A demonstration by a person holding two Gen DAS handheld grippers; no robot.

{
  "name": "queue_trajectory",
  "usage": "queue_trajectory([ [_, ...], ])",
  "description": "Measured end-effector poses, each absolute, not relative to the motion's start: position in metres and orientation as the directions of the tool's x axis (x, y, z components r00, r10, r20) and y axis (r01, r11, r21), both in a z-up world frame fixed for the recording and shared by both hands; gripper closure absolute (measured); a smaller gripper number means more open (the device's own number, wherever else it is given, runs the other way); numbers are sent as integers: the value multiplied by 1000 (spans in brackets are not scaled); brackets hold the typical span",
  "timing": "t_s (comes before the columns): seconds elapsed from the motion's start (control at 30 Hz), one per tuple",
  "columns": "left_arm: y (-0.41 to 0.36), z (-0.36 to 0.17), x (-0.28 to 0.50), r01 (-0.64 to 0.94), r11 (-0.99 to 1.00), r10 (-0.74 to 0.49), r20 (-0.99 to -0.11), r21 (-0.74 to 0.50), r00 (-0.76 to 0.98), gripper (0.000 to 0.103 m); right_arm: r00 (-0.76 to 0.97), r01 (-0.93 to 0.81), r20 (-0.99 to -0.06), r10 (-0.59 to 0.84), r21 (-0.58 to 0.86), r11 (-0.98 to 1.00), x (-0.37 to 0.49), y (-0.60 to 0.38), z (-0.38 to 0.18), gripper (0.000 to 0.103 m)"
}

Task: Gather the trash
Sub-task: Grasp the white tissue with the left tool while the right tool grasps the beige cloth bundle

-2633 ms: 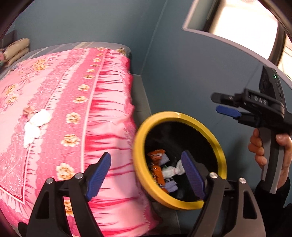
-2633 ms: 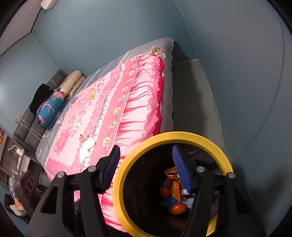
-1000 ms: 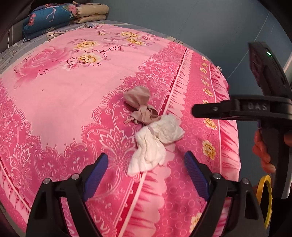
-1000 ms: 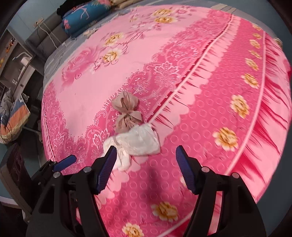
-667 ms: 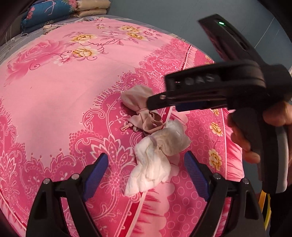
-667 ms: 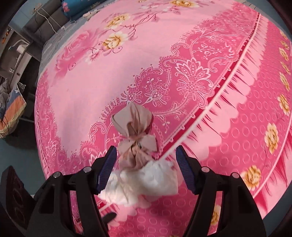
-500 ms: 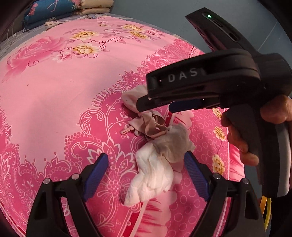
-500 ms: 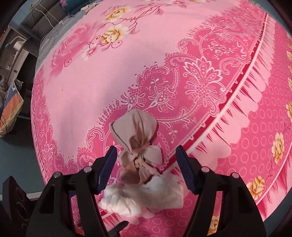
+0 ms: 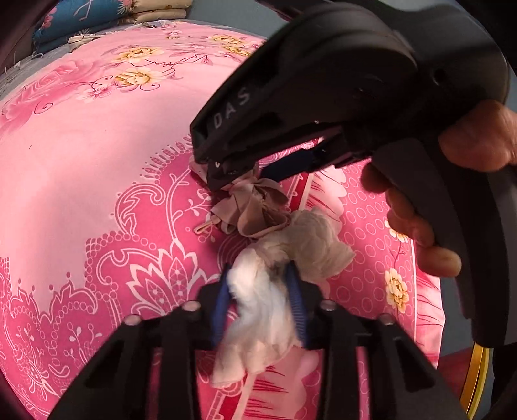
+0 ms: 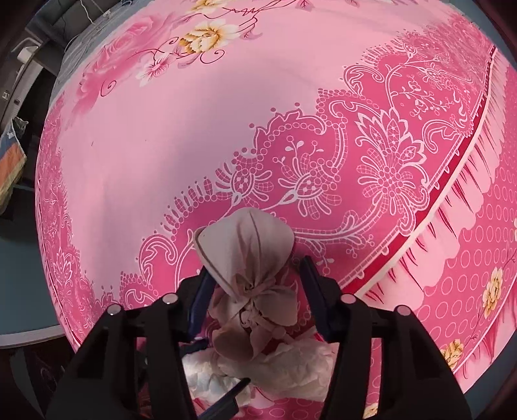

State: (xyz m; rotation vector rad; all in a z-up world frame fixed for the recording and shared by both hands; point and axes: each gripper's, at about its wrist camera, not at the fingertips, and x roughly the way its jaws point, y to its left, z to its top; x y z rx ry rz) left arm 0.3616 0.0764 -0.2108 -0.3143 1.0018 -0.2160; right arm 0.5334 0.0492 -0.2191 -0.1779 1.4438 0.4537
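Observation:
A crumpled white tissue (image 9: 258,303) lies on the pink floral bedspread (image 9: 80,168), and my left gripper (image 9: 260,303) is shut on it. It also shows in the right wrist view (image 10: 284,368). Touching it on the far side is a knotted beige cloth (image 9: 252,206). My right gripper (image 10: 255,297) straddles that beige cloth (image 10: 248,258) with its jaws partly closed on either side of it, and its black body (image 9: 339,97) fills the upper right of the left wrist view.
The yellow rim of the trash bin (image 9: 473,381) shows past the bed's right edge. Folded blankets and pillows (image 9: 97,19) lie at the far end of the bed. The bed's edge drops to a dark floor (image 10: 19,290) on the left.
My left gripper moved forward and shut on the white tissue. My right gripper dropped lower over the beige cloth and its jaws narrowed around it.

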Motion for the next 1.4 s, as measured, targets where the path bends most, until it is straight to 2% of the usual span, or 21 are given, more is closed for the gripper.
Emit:
queue_trajectory([
  [0.07, 74, -211, 359, 39, 937, -314, -791, -347, 525, 84, 55, -415, -980, 190, 151, 897, 532, 53, -219, 71],
  [0.2, 74, -209, 352, 29, 936, -313, -792, -351, 524, 88, 80, -419, -981, 177, 128, 899, 530, 60, -219, 78],
  [0.33, 74, -198, 340, 47, 932, -328, -782, -359, 530, 89, 90, -387, -972, 218, 168, 907, 528, 54, -213, 82],
  [0.8, 98, -163, 270, 62, 917, -363, -759, -394, 540, 89, 188, -395, -941, 280, 188, 899, 502, 47, -150, 82],
  [1.4, 133, -128, 176, 30, 939, -292, -746, -343, 598, 89, 266, -353, -886, 380, 277, 894, 423, 0, -100, 82],
])
